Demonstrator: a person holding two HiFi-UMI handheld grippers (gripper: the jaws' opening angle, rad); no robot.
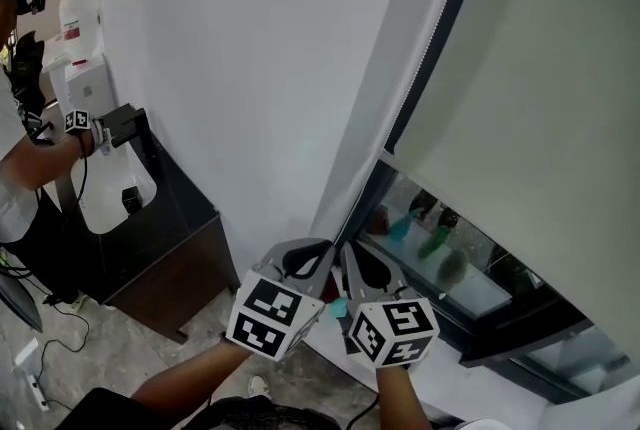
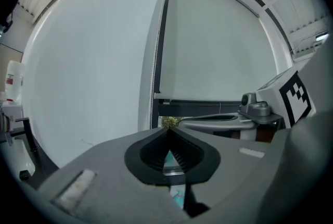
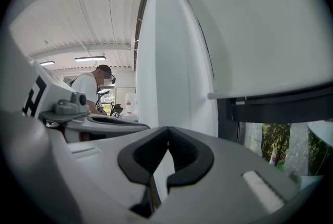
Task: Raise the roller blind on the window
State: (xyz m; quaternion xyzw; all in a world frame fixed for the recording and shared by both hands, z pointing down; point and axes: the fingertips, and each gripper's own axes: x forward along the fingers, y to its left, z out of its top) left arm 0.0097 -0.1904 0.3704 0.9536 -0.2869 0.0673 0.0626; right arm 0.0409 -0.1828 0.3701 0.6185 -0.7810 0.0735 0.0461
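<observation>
L claw (image 2: 169, 131) & R claw (image 3: 167, 131), both shut w/ nothing between, sit side by side near the bottom-left corner of the roller blind (image 1: 540, 68): plain pale fabric, glass bare beneath, bead chain (image 2: 155, 61) at its left edge.

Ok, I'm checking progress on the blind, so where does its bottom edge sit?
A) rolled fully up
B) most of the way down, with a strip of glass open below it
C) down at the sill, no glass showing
B: the roller blind covers most of the window, and its bottom bar ends above a strip of glass that is left uncovered.
</observation>
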